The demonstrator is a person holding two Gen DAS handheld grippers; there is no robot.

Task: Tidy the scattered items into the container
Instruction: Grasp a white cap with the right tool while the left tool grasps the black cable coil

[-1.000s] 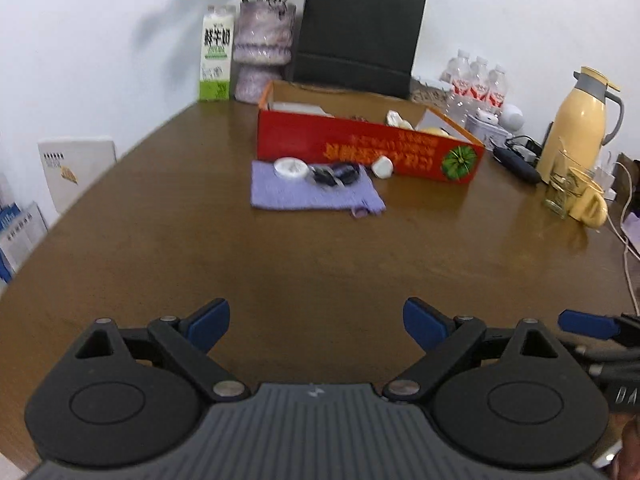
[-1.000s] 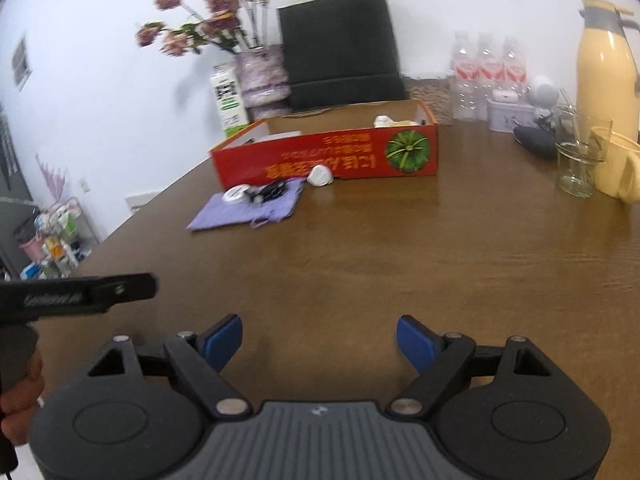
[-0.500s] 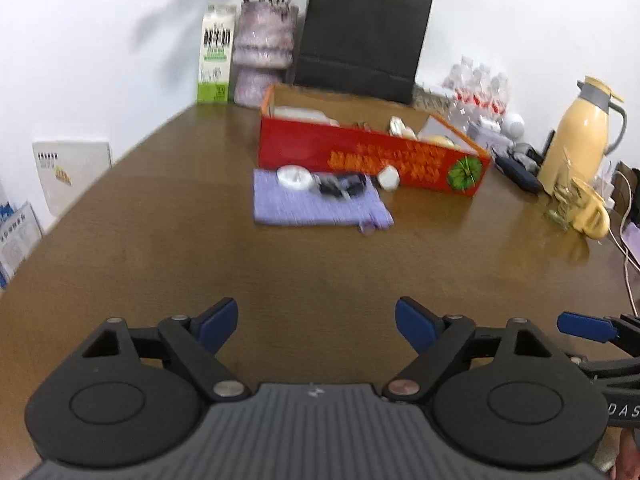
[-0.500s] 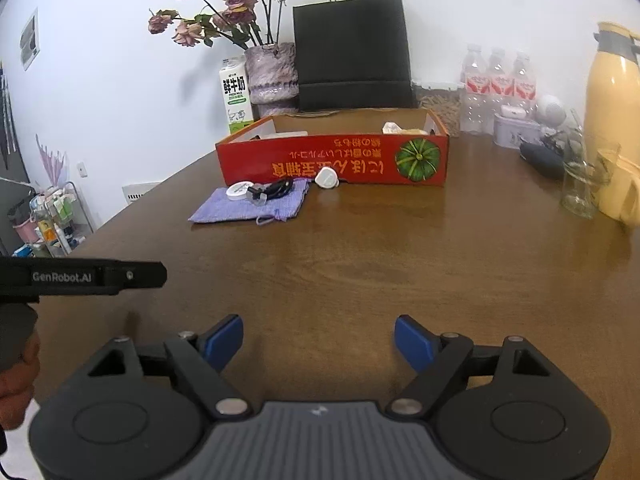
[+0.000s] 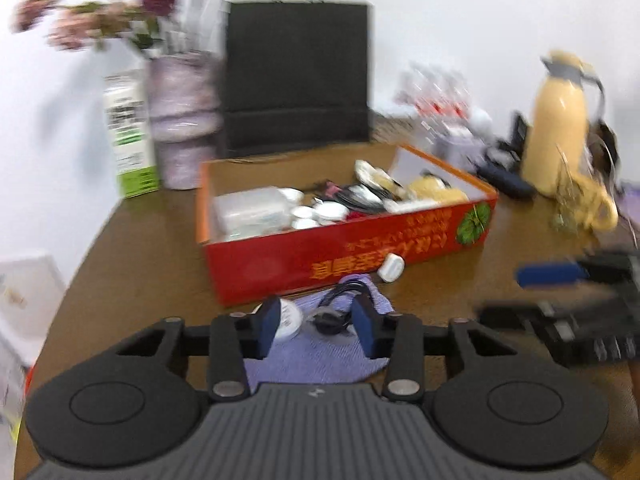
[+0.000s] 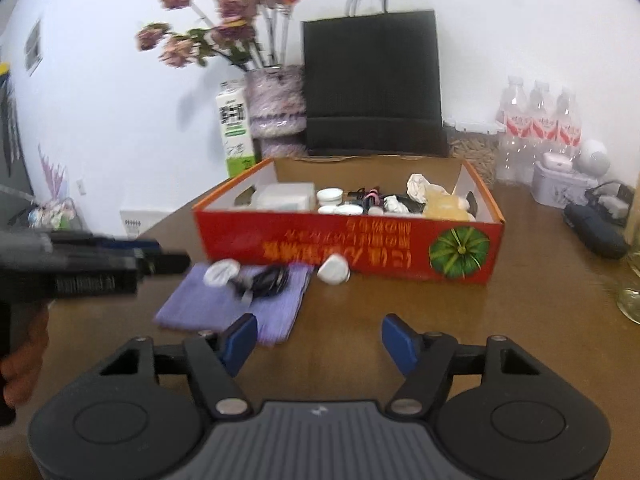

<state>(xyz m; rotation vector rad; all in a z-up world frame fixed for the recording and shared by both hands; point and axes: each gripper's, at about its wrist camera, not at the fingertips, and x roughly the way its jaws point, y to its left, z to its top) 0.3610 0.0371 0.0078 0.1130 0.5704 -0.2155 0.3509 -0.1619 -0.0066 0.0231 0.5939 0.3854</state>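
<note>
While my left gripper [image 5: 316,330] hangs over the purple cloth [image 5: 320,356] with its jaws closing, nothing's pinched yet: the white round case [image 5: 289,322] and black cable [image 5: 338,304] just sit on the cloth ahead. My right gripper [image 6: 320,344] is closing too, over bare worktop [image 6: 360,312]. A white charger [image 6: 333,270] leans against the red box [image 6: 344,248], already full of bits.
</note>
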